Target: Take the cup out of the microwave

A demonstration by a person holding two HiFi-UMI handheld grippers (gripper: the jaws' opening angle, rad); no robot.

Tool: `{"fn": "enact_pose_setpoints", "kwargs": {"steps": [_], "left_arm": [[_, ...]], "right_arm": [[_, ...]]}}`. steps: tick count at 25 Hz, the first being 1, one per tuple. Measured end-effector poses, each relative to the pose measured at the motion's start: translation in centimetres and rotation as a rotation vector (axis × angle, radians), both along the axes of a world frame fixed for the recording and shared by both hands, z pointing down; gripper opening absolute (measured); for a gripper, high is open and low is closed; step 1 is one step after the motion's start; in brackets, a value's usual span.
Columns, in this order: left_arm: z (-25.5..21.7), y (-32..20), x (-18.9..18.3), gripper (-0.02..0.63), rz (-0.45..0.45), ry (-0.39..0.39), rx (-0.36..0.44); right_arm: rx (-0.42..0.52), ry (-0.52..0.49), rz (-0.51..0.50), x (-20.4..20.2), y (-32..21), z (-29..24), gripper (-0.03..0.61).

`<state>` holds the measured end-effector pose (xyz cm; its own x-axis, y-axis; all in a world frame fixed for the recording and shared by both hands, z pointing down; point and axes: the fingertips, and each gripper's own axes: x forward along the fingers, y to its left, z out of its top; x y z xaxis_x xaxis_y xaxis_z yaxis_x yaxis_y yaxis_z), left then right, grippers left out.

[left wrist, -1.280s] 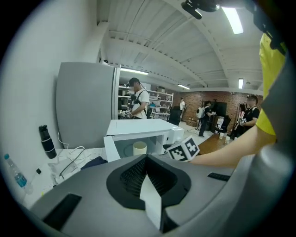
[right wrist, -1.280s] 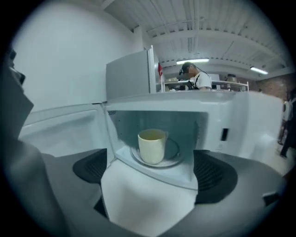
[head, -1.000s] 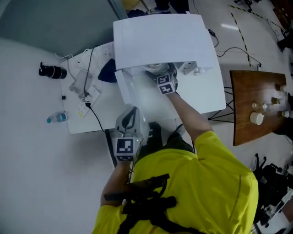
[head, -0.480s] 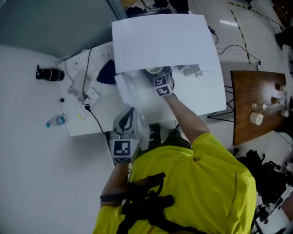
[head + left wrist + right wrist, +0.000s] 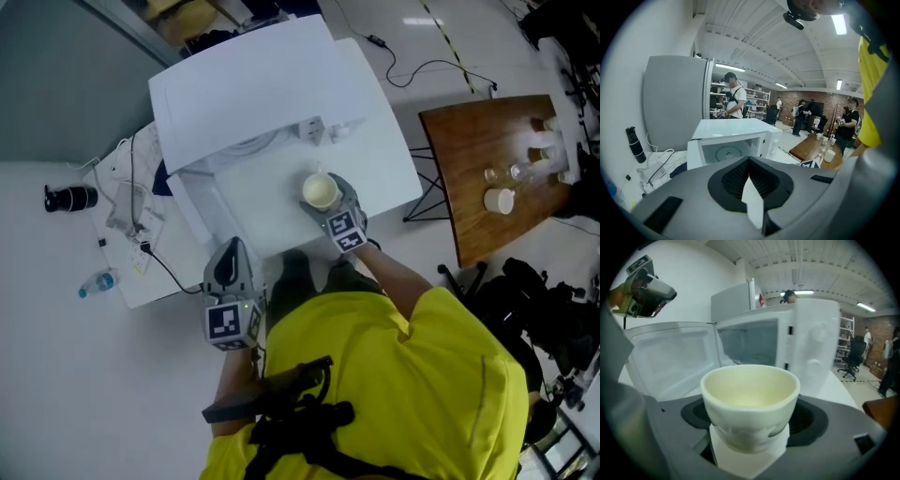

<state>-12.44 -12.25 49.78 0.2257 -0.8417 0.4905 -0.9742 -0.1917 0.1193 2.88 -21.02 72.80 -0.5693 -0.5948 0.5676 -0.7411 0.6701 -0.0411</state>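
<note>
Removal step nearly done: cup (image 5: 320, 190) is clamped in right gripper (image 5: 327, 198), clear of microwave (image 5: 253, 84), over near table (image 5: 380, 173); left gripper (image 5: 231, 253) is kept closed, empty; set-down is judged next.

1 microwave (image 5: 262, 94), 2 tongs (image 5: 231, 255) (image 5: 323, 197)

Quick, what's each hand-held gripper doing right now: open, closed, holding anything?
Left hand-held gripper: closed, nothing between the jaws.
Right hand-held gripper: closed on the cream cup.
</note>
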Motion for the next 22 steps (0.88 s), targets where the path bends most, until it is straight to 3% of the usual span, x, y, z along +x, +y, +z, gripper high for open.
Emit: {"fn": "enact_pose_setpoints", "kwargs": {"steps": [4,8,14,18,22], "left_arm": [[-0.1,0.5,3.7,-0.003,0.019,0.002,0.008],[0.4,1.0,7.4,-0.003,0.034,0.01,-0.003],[0.9,1.2,11.7,-0.003,0.049,0.008,-0.009],[0.6,1.4,12.6,-0.003,0.047,0.004,-0.006],[0.0,1.0,12.7,-0.003,0.032,0.014,0.013]], "right_arm": [[0.022,0.069,0.097,11.9,-4.7,2.7,0.456],[0.032,0.068,0.175,18.3,-10.7,4.3,0.456],[0.043,0.032,0.174,19.0,-14.0,5.1,0.459],[0.027,0.038,0.176,18.7,-13.7,5.7,0.465],[-0.014,-0.018,0.227,20.1,-12.4,4.4,0.489]]}}
